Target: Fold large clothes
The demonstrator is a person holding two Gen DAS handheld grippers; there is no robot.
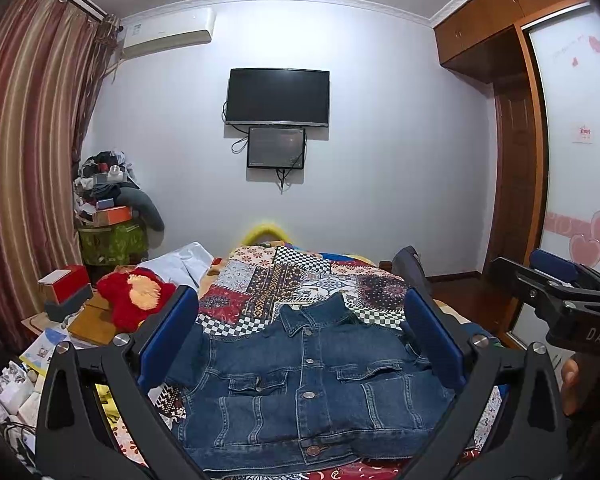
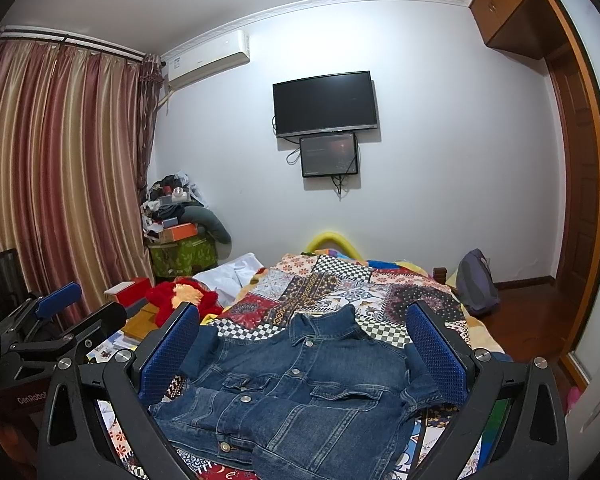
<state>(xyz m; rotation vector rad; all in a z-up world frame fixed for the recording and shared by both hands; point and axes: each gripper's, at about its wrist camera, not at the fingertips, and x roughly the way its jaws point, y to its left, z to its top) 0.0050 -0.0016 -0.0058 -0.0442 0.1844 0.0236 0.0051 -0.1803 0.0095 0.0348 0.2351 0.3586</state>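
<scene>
Blue-padded left claw [image 1: 302, 344] hangs wide open, empty, over the denim jacket [image 1: 304, 384]; right claw [image 2: 302, 354] the same, spread and holding nothing. In the left wrist view the right claw shows at 3 o'clock, well apart.

Jacket lies front-up, buttoned, on the patchwork quilt [image 1: 300, 280] of the bed, collar toward 12 o'clock, hem nearest the claws. Sleeves look tucked partly under the body; hard to tell.

Judgement: denim is heavy, stiff, not slippery; it should hold a crease but drag on the quilt. Best grips look like the two hem corners or shoulder seams, pinching clear of the metal buttons.

Quilt soft, rumpled. Red plush toy [image 1: 134, 296] at 10 o'clock; striped curtain [image 1: 28, 140] at 9; television [image 1: 278, 96] on the wall at 12; wardrobe [image 1: 512, 92] at 2.
</scene>
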